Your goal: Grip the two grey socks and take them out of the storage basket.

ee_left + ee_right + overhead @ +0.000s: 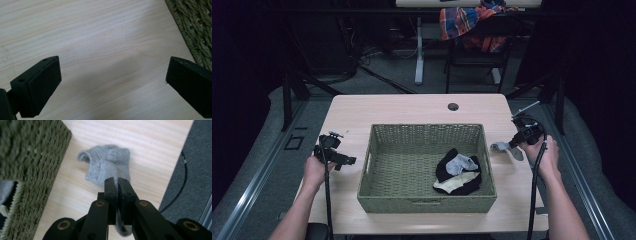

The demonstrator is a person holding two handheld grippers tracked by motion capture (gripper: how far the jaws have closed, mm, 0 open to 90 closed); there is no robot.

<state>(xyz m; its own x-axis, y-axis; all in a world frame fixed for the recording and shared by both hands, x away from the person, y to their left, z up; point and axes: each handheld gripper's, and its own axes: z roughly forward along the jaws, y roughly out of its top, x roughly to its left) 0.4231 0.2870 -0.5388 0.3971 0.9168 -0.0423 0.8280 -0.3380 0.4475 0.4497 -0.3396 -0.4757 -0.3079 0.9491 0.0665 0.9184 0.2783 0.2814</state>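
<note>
The right gripper [117, 181] has its jaws closed to a narrow slit, pinching a soft grey knit sock [106, 165]. The sock lies crumpled on the tabletop [412, 107] near its right edge, just beside the right wall of the woven green basket [377, 165]. The left gripper [112, 82] has its jaws spread wide over bare pale wood-grain near the left edge, holding nothing. Inside the rectangular basket, black, grey and cream socks [458, 172] lie bunched in its near right corner.

Bare table [412, 107] rings the basket [427, 202], whose walls block sideways reach.
</note>
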